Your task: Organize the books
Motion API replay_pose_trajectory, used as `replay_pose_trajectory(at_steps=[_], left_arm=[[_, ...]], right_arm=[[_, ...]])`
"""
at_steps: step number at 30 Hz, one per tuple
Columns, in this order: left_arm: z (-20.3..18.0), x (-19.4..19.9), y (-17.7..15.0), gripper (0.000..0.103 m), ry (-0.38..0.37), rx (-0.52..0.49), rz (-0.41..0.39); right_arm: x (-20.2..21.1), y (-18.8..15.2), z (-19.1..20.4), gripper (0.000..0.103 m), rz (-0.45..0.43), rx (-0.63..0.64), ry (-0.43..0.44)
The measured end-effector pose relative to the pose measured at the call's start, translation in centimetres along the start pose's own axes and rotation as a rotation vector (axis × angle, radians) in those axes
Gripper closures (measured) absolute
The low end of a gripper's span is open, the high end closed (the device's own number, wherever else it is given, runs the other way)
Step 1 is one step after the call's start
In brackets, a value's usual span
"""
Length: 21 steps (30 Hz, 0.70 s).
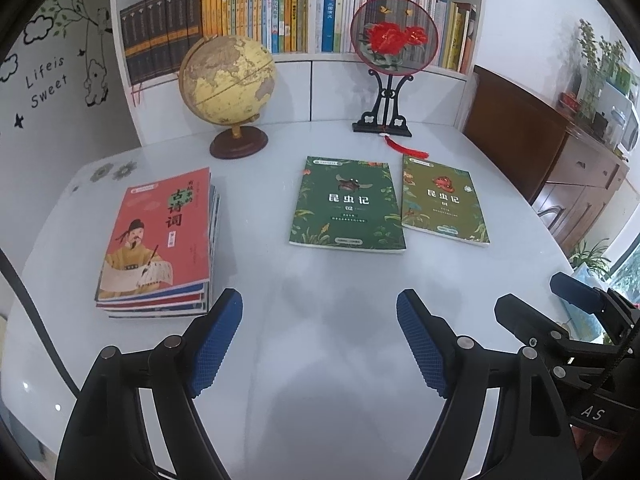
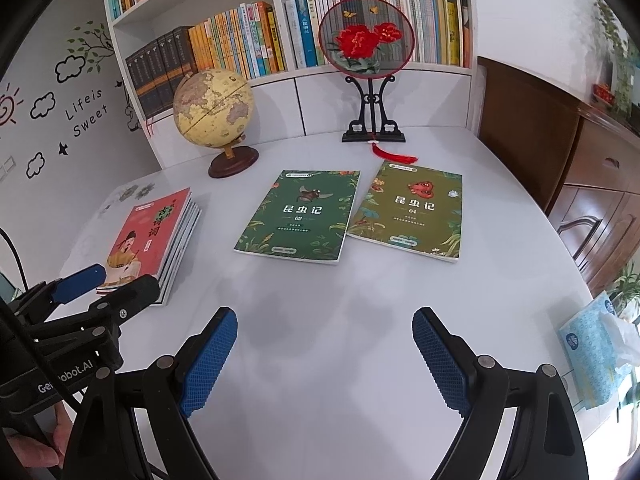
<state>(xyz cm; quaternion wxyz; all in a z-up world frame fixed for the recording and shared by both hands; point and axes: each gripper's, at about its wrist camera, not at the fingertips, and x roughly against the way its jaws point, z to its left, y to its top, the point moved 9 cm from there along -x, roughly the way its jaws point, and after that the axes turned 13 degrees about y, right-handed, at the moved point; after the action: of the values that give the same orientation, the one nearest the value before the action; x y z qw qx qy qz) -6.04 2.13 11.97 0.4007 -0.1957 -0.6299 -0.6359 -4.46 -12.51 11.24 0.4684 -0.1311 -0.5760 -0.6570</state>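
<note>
Green book point(image 2: 298, 216) lies flat ahead of the right gripper point(image 2: 324, 360), long side pointing away. Both the right gripper and the left gripper point(image 1: 320, 344) are wide apart, holding nothing, and the right one looks nearer.

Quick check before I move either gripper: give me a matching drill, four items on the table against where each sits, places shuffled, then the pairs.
Things:
1. red-cover book stack
2. dark green book 02
3. olive green book 04
4. globe

Places:
A. rightmost, its left edge slightly under the neighbouring book
B. far side, on a dark round base before the bookshelf
C. left side of the table
D. centre, flat, cover up

Pairs: 1-C, 2-D, 3-A, 4-B
</note>
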Motion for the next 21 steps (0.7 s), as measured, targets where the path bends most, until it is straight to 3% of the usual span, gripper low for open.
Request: replay_pose_trajectory(at_steps=[21], left_arm=[[0.29,-0.33,-0.34,0.024,0.046,0.001,0.021]], right_arm=[[0.19,0.22,0.82,0.015,-0.033,0.036,0.009]])
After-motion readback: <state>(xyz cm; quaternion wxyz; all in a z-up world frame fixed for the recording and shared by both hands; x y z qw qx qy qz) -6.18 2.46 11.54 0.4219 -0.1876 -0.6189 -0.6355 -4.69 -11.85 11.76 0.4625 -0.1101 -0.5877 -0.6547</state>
